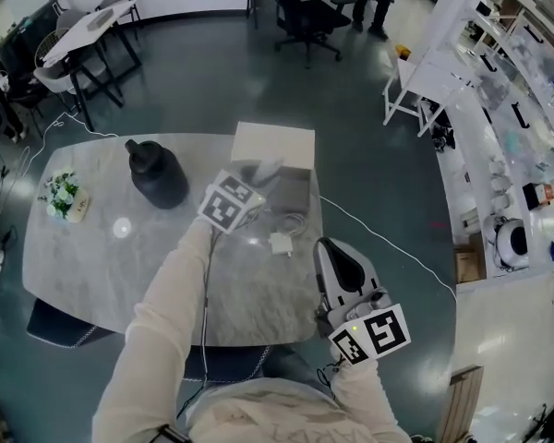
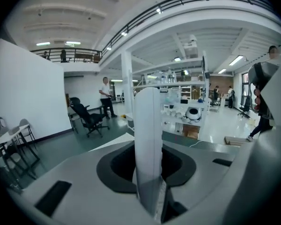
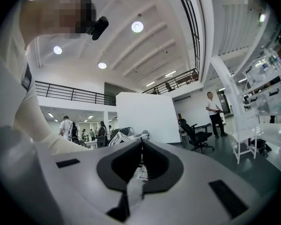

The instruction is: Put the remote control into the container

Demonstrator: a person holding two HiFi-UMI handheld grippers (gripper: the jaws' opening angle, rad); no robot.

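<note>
In the left gripper view a long white remote control stands upright between the jaws, and my left gripper is shut on it. From the head view, this gripper hangs over the middle of the marble table, right beside the container, a grey box with a raised white lid. A pale end of the remote shows just above the box. My right gripper is held low at the table's front right edge, away from the box. Its jaws meet with nothing between them.
A black jug stands left of the box and a small flower pot sits near the table's left edge. A white charger with its cable lies in front of the box. Chairs and shelving surround the table.
</note>
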